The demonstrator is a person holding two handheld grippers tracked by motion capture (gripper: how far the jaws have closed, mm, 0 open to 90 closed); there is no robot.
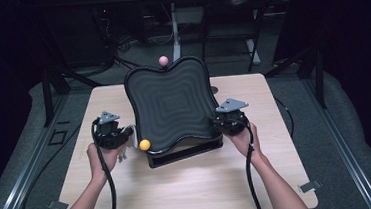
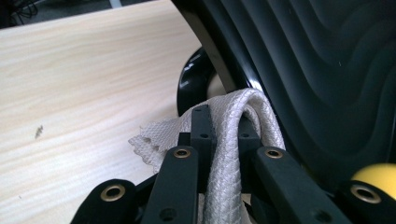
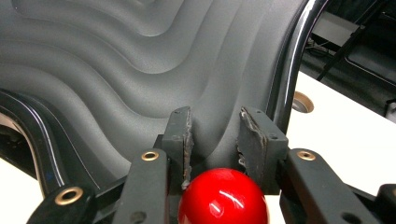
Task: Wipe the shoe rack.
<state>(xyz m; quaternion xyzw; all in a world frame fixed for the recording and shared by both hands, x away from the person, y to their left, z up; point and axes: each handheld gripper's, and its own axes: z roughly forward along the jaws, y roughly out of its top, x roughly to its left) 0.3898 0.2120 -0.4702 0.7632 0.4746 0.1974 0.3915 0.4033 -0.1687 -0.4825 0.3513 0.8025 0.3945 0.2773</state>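
On the pale wooden table (image 1: 190, 184), the left gripper (image 1: 123, 135) stood just off the left edge of the black rippled tray (image 1: 171, 105), near that tray's near-left corner. Its jaws were clamped tight on a fold of white woven cloth (image 2: 233, 140), which looped up over the fingers in the left gripper view and lay against the tray's glossy rim; most likely the cloth was bunched this way so it could be rubbed along the rim or the ridged surface. A yellow ball (image 1: 145, 145) sat at the tray's near-left corner, just beside that gripper, apparently one of the knobs fixed around the tray.

The tray itself lay across the middle of the table, tilted with its far edge raised, on a dark base (image 1: 185, 153) that showed below its near edge. A pink ball (image 1: 163, 61) stood at the middle of its far edge.

At the tray's right edge, near its near-right corner, the right gripper (image 1: 223, 123) had its jaws narrowed around a red ball (image 3: 223, 196), with the pads (image 3: 183, 135) at either side of it in the right gripper view. That hold looked meant to steady the tray, or set its tilt, while the other hand worked with the cloth.
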